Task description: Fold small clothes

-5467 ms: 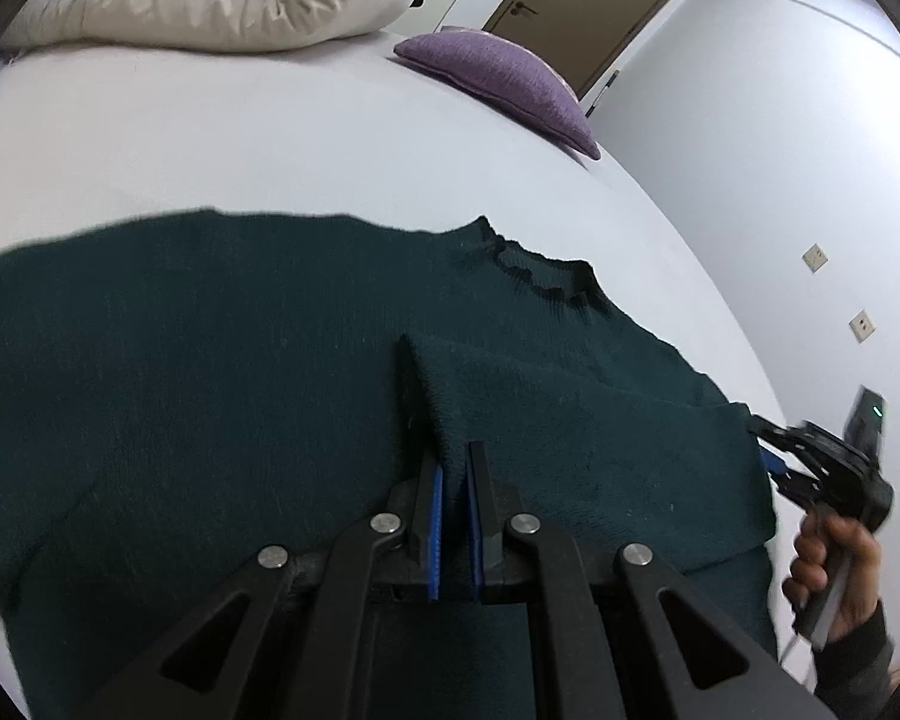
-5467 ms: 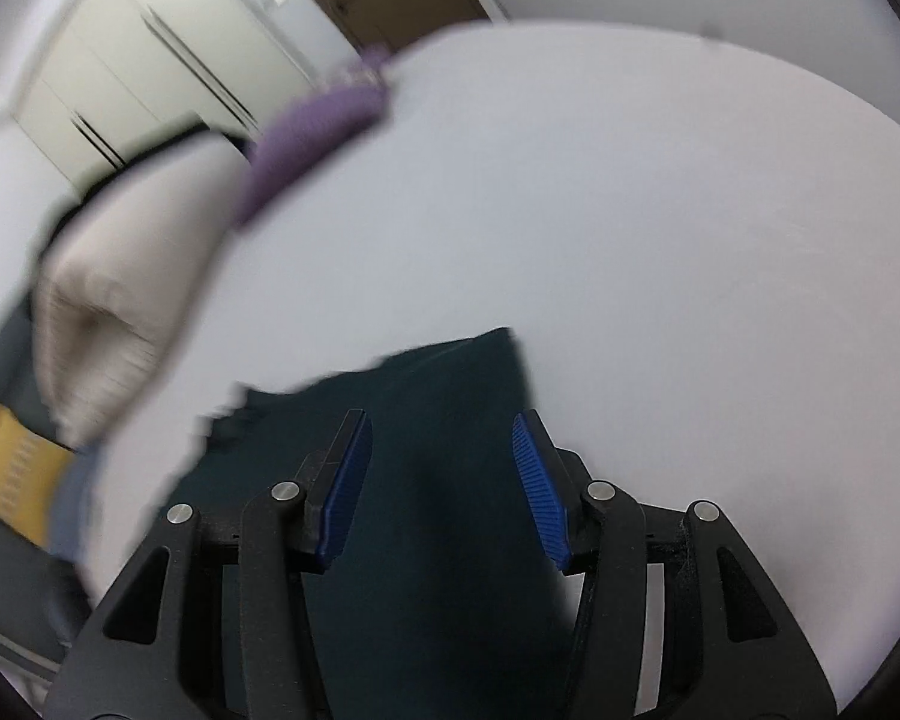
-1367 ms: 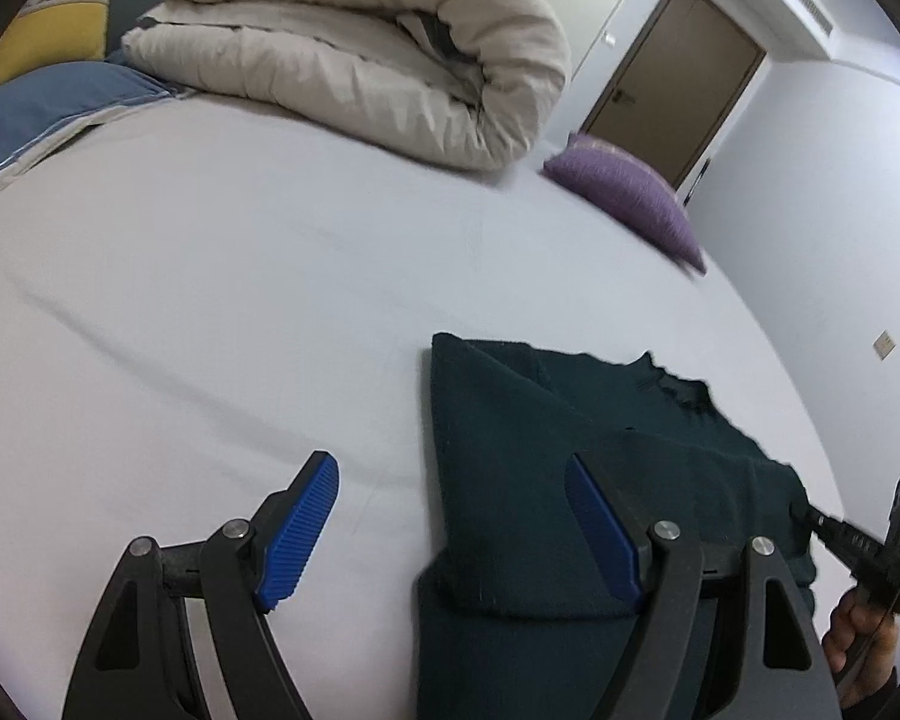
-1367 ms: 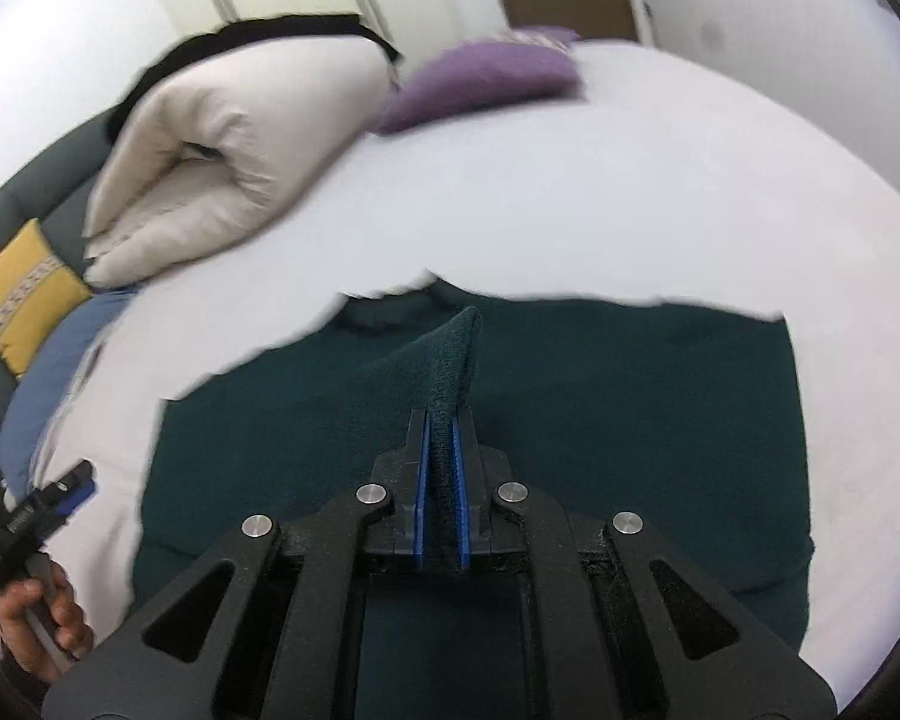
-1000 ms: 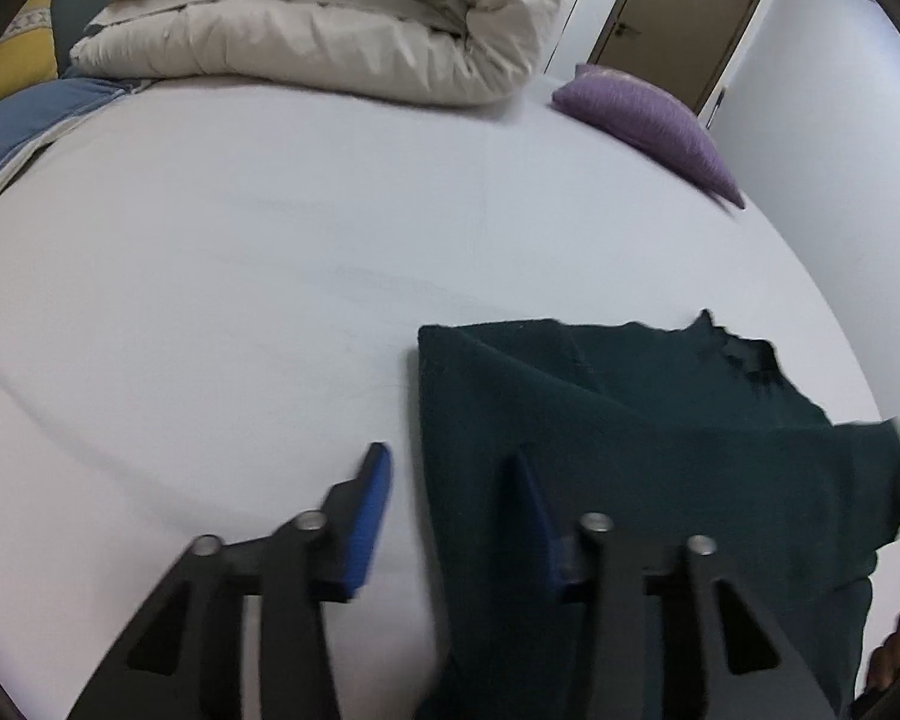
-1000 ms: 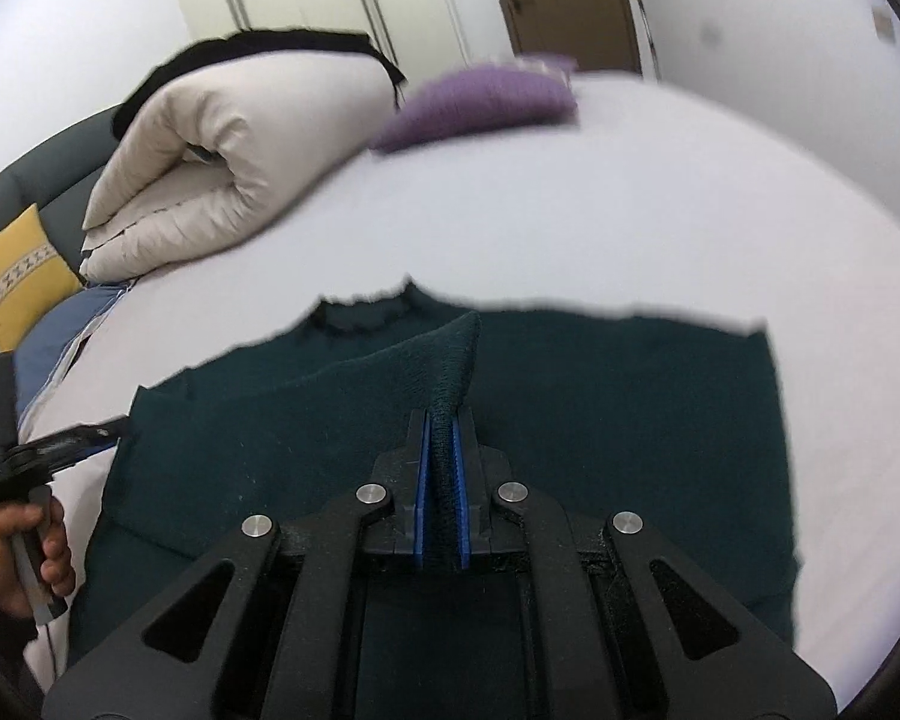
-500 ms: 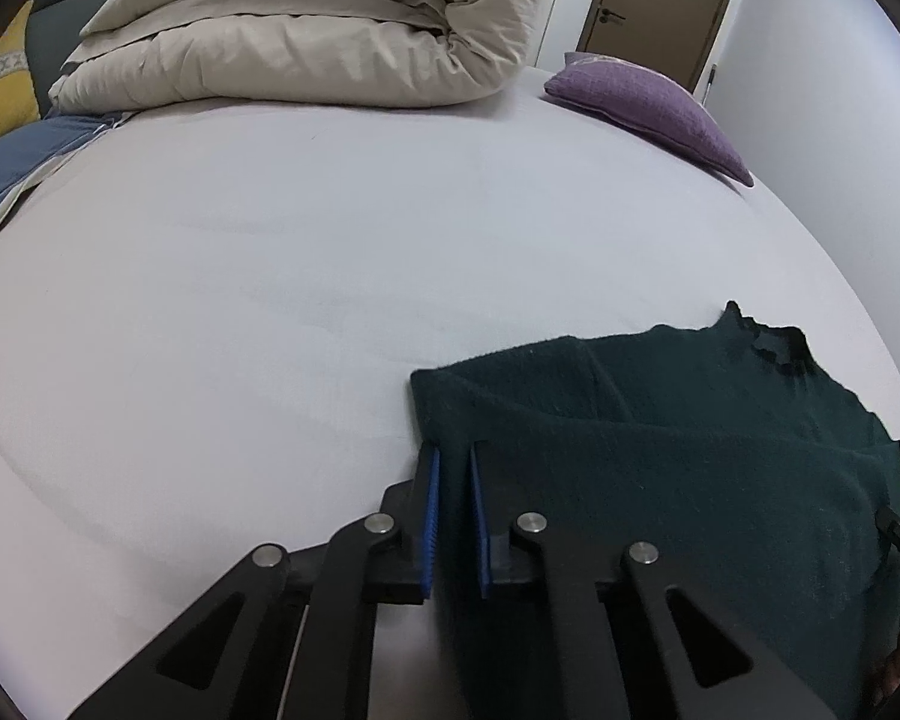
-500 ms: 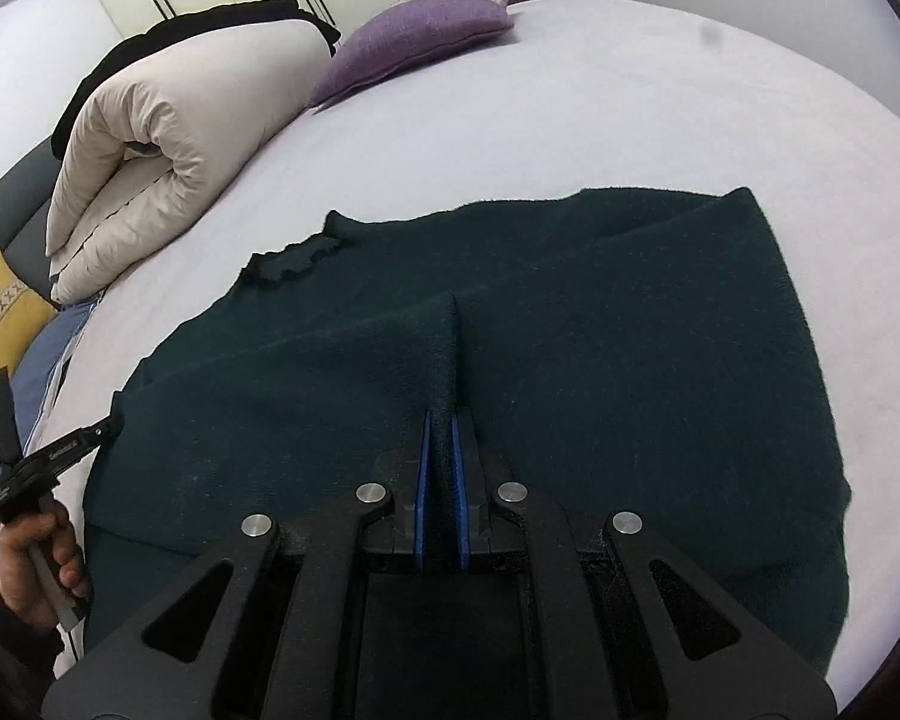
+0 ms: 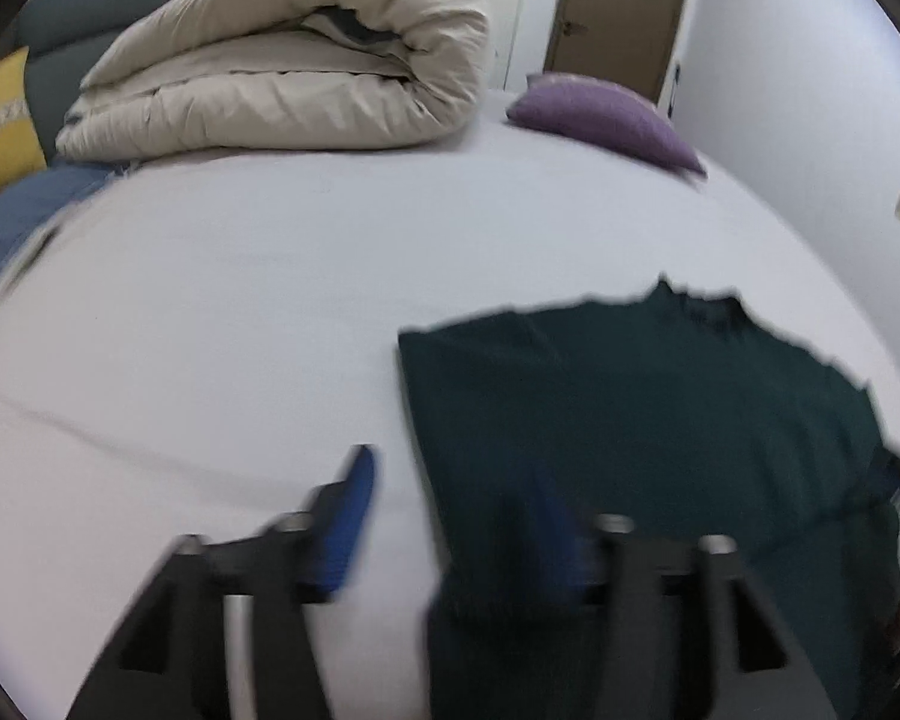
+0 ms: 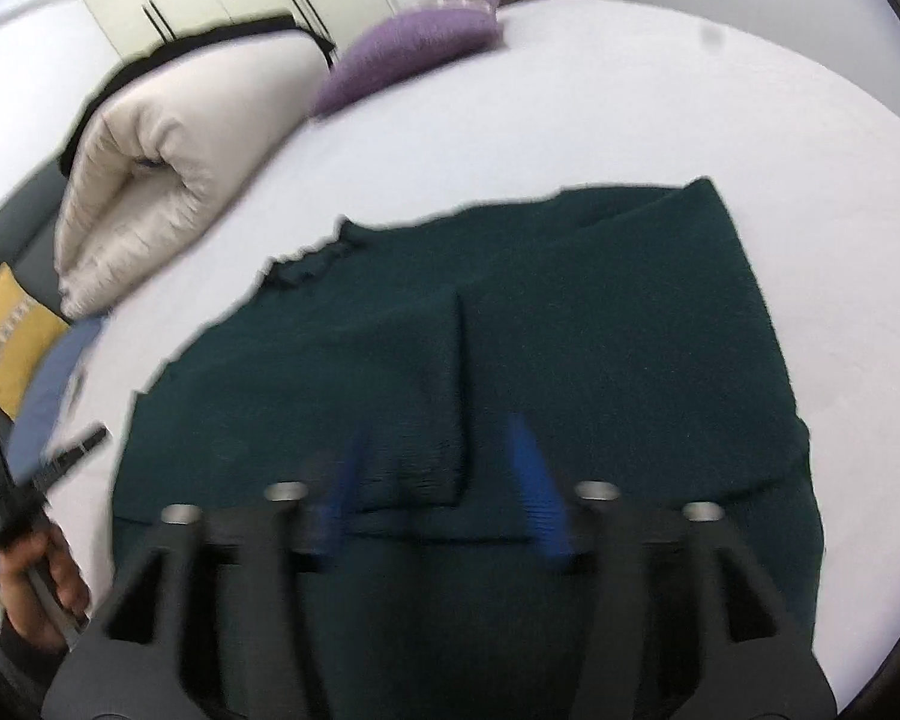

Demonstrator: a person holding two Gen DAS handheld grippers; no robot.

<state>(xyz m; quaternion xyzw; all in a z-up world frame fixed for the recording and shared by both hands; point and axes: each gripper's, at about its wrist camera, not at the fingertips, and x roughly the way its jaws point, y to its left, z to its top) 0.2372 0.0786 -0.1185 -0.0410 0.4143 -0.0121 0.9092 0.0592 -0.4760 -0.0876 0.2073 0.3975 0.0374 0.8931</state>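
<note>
A dark green knitted sweater [image 9: 648, 420] [image 10: 510, 324] lies flat on the white bed [image 9: 240, 312], both sleeves folded in over its body. My left gripper [image 9: 456, 516] hovers over the sweater's left folded edge; its jaws are opening and its blue pads press on nothing. My right gripper [image 10: 438, 480] is above the folded-in sleeve [image 10: 414, 396], jaws opening, and the sleeve lies released between the blurred blue pads. The left gripper [image 10: 72, 450] also shows at the left edge of the right wrist view, in a hand [image 10: 36, 576].
A rolled cream duvet [image 9: 294, 66] and a purple pillow [image 9: 600, 114] lie at the far side of the bed. A yellow cushion [image 9: 0, 120] and a blue cloth [image 9: 24, 210] are at the far left. A brown door [image 9: 618, 18] stands behind.
Both grippers were shut on sweater folds half a second ago; now both have opened and let go. The left one rose and drew back, and the right sleeve now lies flat.
</note>
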